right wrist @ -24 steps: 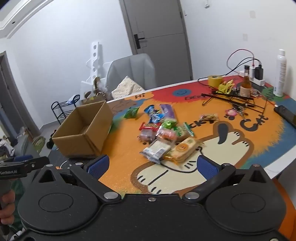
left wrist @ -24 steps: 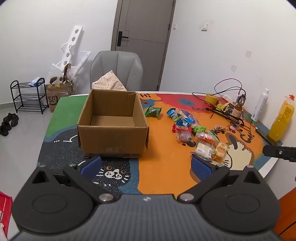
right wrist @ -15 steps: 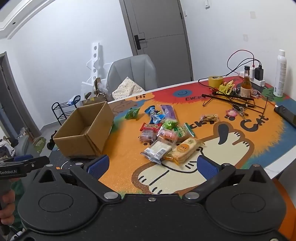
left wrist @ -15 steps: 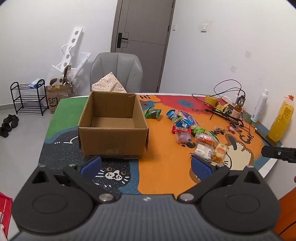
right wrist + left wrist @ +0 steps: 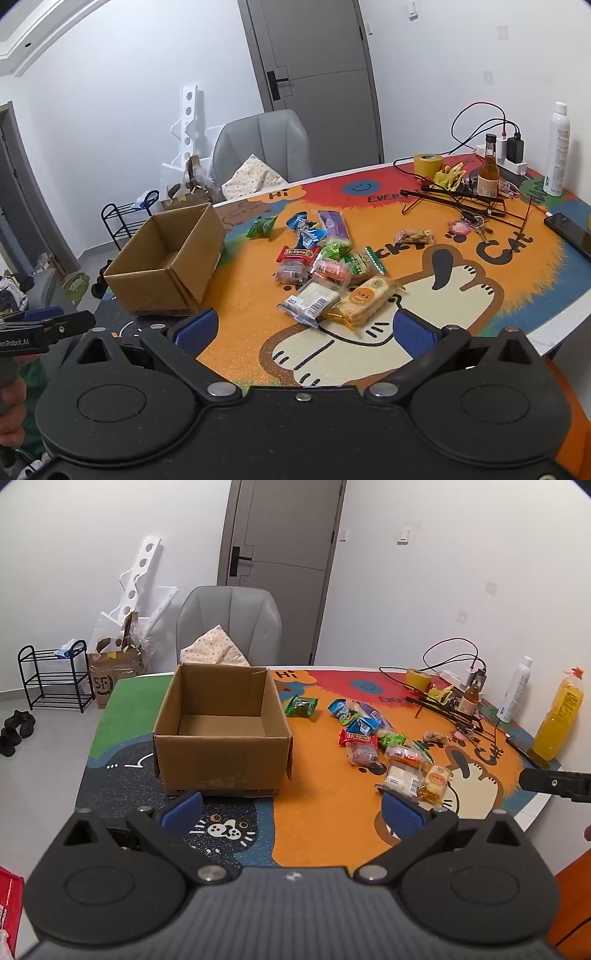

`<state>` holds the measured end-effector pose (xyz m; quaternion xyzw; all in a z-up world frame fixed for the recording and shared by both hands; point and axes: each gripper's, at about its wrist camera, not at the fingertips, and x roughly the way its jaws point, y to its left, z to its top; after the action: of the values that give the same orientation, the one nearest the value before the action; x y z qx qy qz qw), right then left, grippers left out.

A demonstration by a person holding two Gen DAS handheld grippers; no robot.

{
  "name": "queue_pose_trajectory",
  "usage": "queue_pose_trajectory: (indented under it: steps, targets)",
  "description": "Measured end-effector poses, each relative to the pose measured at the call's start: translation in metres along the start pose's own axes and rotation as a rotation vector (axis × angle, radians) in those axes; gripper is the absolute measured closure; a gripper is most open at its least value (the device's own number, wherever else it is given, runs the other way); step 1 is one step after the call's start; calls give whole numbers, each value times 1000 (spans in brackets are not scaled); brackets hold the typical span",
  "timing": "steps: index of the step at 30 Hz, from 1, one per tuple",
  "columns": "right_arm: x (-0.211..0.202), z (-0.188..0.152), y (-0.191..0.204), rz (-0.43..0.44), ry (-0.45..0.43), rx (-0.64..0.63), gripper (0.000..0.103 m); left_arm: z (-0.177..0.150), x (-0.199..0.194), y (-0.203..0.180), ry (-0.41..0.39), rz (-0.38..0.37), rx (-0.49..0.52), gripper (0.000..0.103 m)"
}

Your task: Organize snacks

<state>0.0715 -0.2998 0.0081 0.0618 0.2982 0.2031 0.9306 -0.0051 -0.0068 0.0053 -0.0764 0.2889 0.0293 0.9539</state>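
An empty brown cardboard box (image 5: 221,734) stands open on the cartoon table mat; it also shows in the right wrist view (image 5: 166,266). Several wrapped snacks lie in a loose pile right of it: a green pack (image 5: 301,706), a red bar (image 5: 357,737), a white pack (image 5: 312,301) and an orange biscuit pack (image 5: 364,297). My left gripper (image 5: 291,810) is open and empty, held above the table's near edge in front of the box. My right gripper (image 5: 306,330) is open and empty, just short of the white and orange packs.
At the table's far right are a tape roll (image 5: 427,166), a brown bottle (image 5: 488,173), a white spray can (image 5: 557,147), cables, a black wire rack (image 5: 458,197), a phone (image 5: 569,234) and an orange juice bottle (image 5: 557,720). A grey chair (image 5: 229,624) stands behind the table.
Both grippers have drawn back and risen slightly, so the table looks a little farther away. Both stay open and empty. Nothing on the table moved.
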Motion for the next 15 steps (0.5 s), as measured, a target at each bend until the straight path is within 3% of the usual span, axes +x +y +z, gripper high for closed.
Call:
queue_pose_trajectory:
  steps: [15]
  targets:
    - [-2,2,2,0,-5,-11,0,-2,-1,-2,-4,-7,7,0]
